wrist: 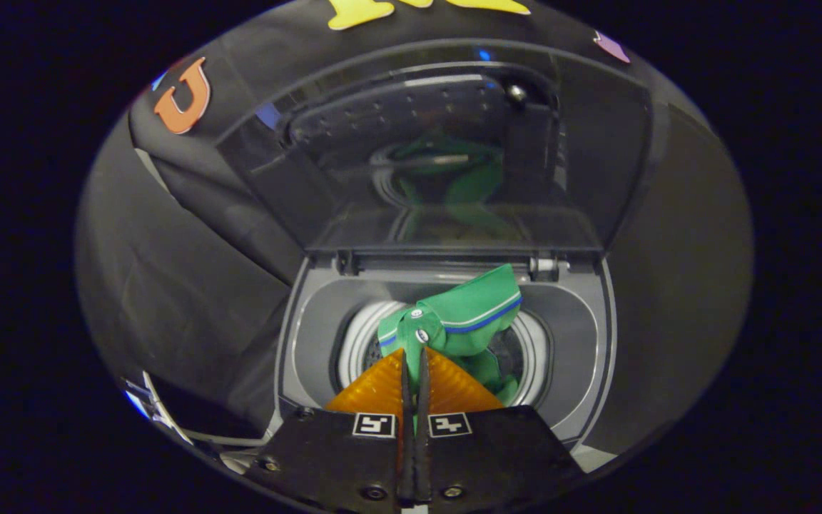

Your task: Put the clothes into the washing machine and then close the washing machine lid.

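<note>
Gripper view has the gripper [414, 355] fingers pinched tight on a soft, light green fabric garment with striped collar [462, 320], dangling limply over the open grey top-loading washing machine [582, 335] drum, likely slumping wherever released.

cloth-walled booth [190, 235] with washing machine [311, 335]

Cam rides on tongs [414, 350], looks fwd & down, close above open washing machine [311, 335] drum.
</note>
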Motion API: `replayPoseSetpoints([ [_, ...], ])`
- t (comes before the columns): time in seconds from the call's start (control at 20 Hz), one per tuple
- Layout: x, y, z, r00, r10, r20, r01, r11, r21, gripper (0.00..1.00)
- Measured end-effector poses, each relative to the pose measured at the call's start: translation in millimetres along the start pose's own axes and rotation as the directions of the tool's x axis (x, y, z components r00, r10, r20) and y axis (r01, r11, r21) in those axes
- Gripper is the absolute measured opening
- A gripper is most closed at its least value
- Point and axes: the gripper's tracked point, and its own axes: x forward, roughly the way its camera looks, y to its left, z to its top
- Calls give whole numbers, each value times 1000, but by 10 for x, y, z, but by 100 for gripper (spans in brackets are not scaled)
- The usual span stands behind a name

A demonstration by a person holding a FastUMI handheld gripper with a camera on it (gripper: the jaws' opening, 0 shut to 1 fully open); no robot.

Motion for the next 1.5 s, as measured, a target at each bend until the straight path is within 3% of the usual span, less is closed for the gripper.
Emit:
replayPoseSetpoints([
  [0.2,109,-141,-178,997,-55,-45,56,998,19,5],
  [0.4,44,-185,-66,997,-84,-1,84,997,-3,13],
  [0.6,-23,-199,-66,994,-106,0,106,994,17,93],
  [1.15,-205,-218,-114,992,-119,30,119,993,-1,93],
  [1.5,-479,-191,73,987,-108,121,113,993,-39,93],
])
